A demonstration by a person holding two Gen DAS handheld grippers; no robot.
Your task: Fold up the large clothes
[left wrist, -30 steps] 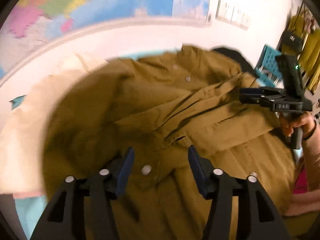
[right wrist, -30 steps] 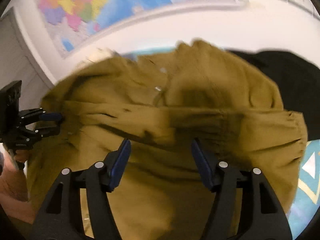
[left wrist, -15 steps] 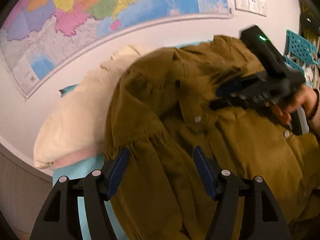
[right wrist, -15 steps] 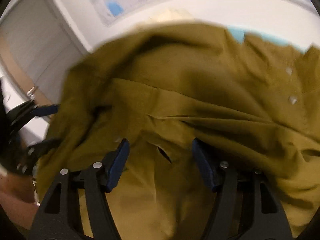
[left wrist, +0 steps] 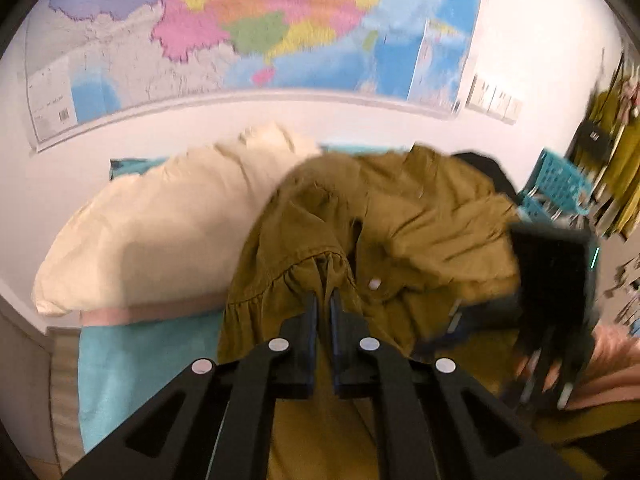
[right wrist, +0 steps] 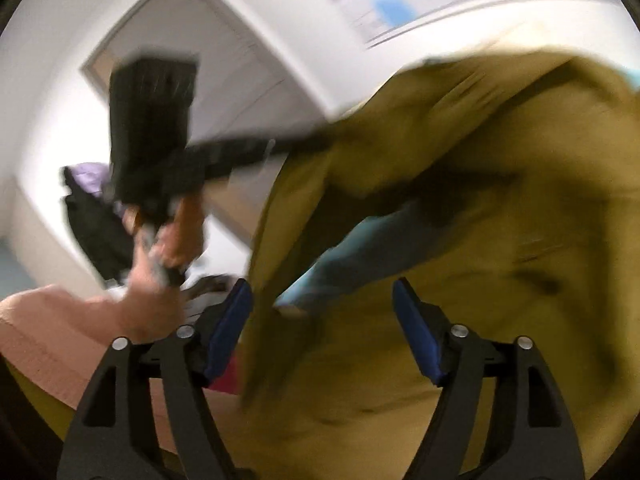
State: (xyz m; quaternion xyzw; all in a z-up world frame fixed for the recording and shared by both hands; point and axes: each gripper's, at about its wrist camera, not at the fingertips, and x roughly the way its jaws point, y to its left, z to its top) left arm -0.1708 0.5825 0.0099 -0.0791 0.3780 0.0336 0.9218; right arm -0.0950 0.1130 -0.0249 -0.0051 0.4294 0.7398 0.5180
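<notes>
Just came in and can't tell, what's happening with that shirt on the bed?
A person is folding a large olive shirt on the bed, holding a gripper in each hand. The left gripper is shut on the gathered cuff of a sleeve. The right gripper is opening over the shirt, gripping nothing. A cream pillow lies beside it.

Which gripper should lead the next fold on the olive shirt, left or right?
Left. The left gripper is shut on the olive shirt's gathered edge and can carry it. The right gripper has its jaws opening, pads pressing on no cloth, so it would need to grasp first.
</notes>
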